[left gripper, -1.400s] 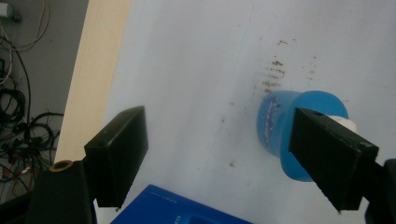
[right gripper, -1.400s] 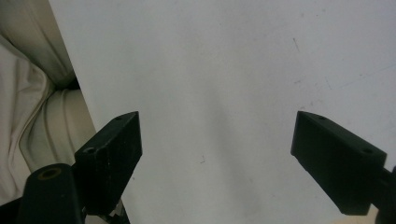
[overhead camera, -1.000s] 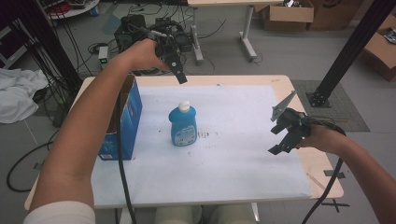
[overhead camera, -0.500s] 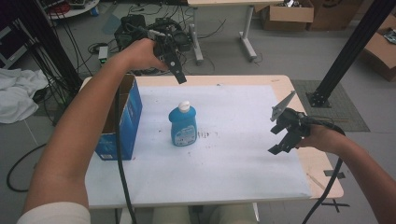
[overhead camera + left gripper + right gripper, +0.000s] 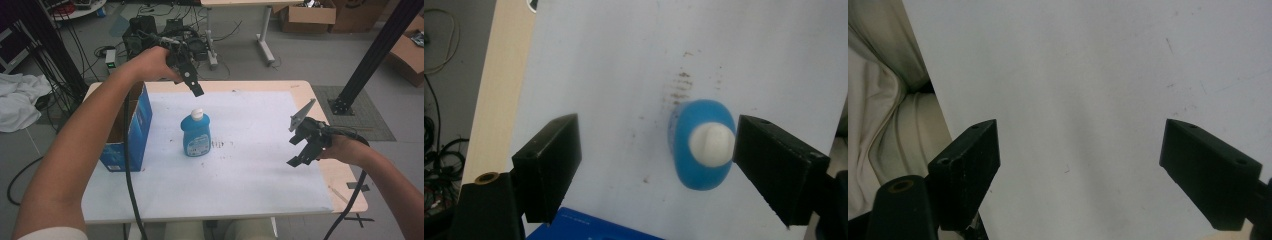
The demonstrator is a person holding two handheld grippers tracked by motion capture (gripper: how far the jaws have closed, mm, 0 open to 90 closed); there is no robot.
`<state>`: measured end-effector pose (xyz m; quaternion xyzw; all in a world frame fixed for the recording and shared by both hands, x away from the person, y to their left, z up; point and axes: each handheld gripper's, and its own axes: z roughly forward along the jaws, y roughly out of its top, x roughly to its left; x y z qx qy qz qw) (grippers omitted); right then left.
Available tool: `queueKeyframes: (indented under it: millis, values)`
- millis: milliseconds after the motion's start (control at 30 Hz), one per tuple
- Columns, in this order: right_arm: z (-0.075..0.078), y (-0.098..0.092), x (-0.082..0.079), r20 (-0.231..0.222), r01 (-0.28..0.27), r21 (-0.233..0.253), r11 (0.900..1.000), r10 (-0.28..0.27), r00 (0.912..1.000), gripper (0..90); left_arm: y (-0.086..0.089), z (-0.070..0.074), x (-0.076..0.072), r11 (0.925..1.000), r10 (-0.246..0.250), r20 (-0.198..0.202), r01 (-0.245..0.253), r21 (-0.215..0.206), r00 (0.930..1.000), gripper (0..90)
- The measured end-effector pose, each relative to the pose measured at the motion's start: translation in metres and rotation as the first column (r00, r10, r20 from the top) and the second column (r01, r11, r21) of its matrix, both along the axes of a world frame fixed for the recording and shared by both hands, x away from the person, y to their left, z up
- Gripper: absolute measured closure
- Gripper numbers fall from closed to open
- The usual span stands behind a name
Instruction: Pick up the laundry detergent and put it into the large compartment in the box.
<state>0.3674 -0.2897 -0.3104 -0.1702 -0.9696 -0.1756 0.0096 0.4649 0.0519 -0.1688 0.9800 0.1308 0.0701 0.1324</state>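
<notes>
Blue dish-soap bottle (image 5: 195, 134) upright on my tabletop (image 5: 250, 170); left gripper (image 5: 656, 167) above it and right gripper (image 5: 1080, 167), jaws released.

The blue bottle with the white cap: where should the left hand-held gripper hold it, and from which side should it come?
Probably from above. The blue bottle stands upright, and the left hand-held gripper hangs open over it, its cap near one jaw. Its body looks flattened, so centre the gripper, lower it and close the jaws across the narrow shoulders just under the white cap.
</notes>
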Motion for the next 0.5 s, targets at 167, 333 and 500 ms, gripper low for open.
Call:
queueKeyframes:
  millis: [167, 333, 500]
  values:
    - [0.0, 0.0, -0.001, 0.0, 0.0, 0.001, 1.0, 0.0, 1.0, 16.3, -0.003, -0.004, -0.005, 1.0, 0.002, -0.02, -0.002, 0.008, 0.9998, 20.1]
    - [-0.002, -0.001, -0.002, 0.001, -0.004, -0.002, 1.0, 0.004, 1.0, 16.3, -0.005, -0.012, -0.014, 0.9999, 0.008, -0.035, -0.008, 0.015, 0.9994, 20.1]
    - [-0.003, -0.001, -0.002, 0.004, -0.007, -0.001, 1.0, 0.007, 1.0, 16.2, -0.006, -0.021, -0.02, 0.9998, 0.005, -0.049, -0.004, 0.019, 0.9988, 19.5]
